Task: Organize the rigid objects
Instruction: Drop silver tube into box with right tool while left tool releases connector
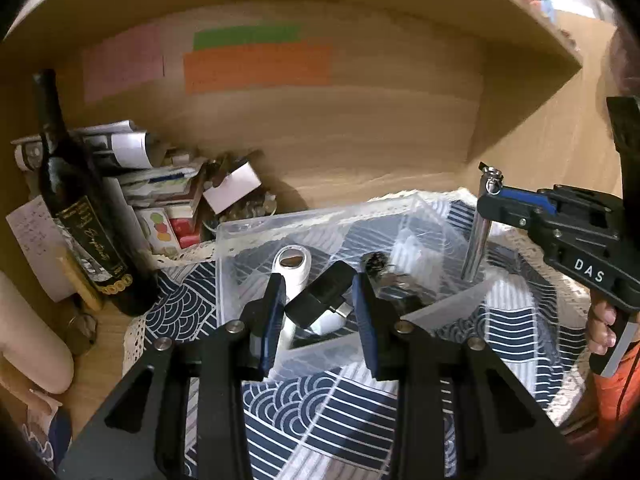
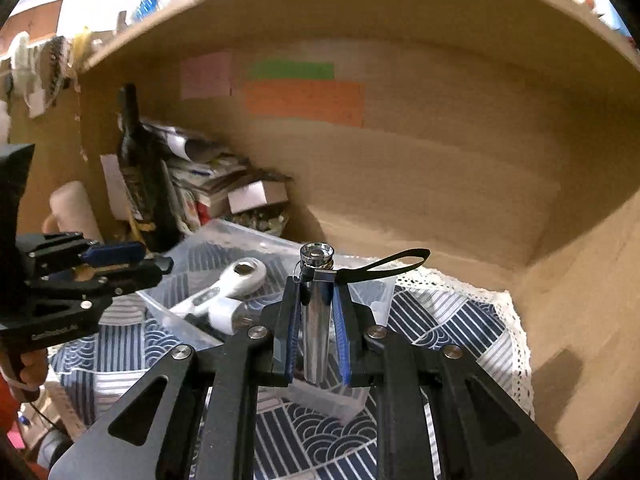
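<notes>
A clear plastic bin (image 1: 248,228) sits on a blue-and-white patterned cloth (image 1: 320,408) inside a wooden shelf. It holds a white handle tool (image 1: 294,266), a black block (image 1: 320,296) and a small dark object (image 1: 376,262). My left gripper (image 1: 320,292) is open, its jaws on either side of the black block. My right gripper (image 2: 316,312) is shut on a shiny metal cylinder (image 2: 316,320) with a black wrist strap (image 2: 384,262), held upright over the bin's right part (image 2: 372,292). The cylinder also shows in the left wrist view (image 1: 478,232).
A dark wine bottle (image 1: 76,200) stands at the left beside a pile of papers and small boxes (image 1: 160,184). Coloured sticky notes (image 1: 256,60) are on the shelf's back wall. A lace cloth edge (image 2: 508,320) lies near the shelf's right wall.
</notes>
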`<act>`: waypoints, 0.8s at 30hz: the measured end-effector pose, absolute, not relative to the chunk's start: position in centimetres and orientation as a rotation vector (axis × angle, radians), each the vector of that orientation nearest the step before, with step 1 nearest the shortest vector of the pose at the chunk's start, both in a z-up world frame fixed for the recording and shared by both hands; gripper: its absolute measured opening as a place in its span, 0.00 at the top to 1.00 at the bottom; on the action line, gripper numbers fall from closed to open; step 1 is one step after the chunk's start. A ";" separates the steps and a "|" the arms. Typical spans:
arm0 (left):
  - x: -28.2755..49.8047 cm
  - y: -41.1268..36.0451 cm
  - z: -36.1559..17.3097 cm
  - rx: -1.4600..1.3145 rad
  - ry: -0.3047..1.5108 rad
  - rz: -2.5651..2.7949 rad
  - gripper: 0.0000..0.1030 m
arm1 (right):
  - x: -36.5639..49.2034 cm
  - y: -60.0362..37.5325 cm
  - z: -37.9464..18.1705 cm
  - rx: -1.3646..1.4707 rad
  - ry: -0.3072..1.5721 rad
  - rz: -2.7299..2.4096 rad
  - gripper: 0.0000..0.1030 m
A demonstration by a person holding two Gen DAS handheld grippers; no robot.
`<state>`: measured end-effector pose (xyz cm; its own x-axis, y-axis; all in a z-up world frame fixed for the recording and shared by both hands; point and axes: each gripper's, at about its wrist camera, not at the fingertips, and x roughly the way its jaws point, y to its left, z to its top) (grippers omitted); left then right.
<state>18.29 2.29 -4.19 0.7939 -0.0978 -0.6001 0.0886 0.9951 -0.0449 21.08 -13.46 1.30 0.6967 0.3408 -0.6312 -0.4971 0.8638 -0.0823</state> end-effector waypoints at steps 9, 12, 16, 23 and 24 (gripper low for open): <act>21.9 4.6 -8.2 -0.046 0.771 -0.075 0.67 | 24.3 -10.9 -3.0 -0.342 0.782 0.499 0.86; 22.3 4.9 -8.7 -0.042 0.774 -0.067 0.67 | 24.9 -10.0 -3.7 -0.354 0.796 0.508 0.86; 22.6 5.1 -9.0 -0.049 0.778 -0.071 0.68 | 25.7 -9.0 -5.0 -0.348 0.846 0.548 0.86; 22.8 5.3 -9.2 -0.059 0.786 -0.080 0.68 | 26.0 -8.1 -6.8 -0.336 0.909 0.573 0.85; 22.7 5.3 -9.1 -0.057 0.783 -0.083 0.68 | 25.9 -8.1 -6.7 -0.334 0.908 0.571 0.85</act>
<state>22.66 5.29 -9.07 0.7060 -0.0955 -0.7017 0.0531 0.9952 -0.0819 25.88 -8.09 -6.73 0.4825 0.3222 -0.8145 -0.5949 0.8031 -0.0348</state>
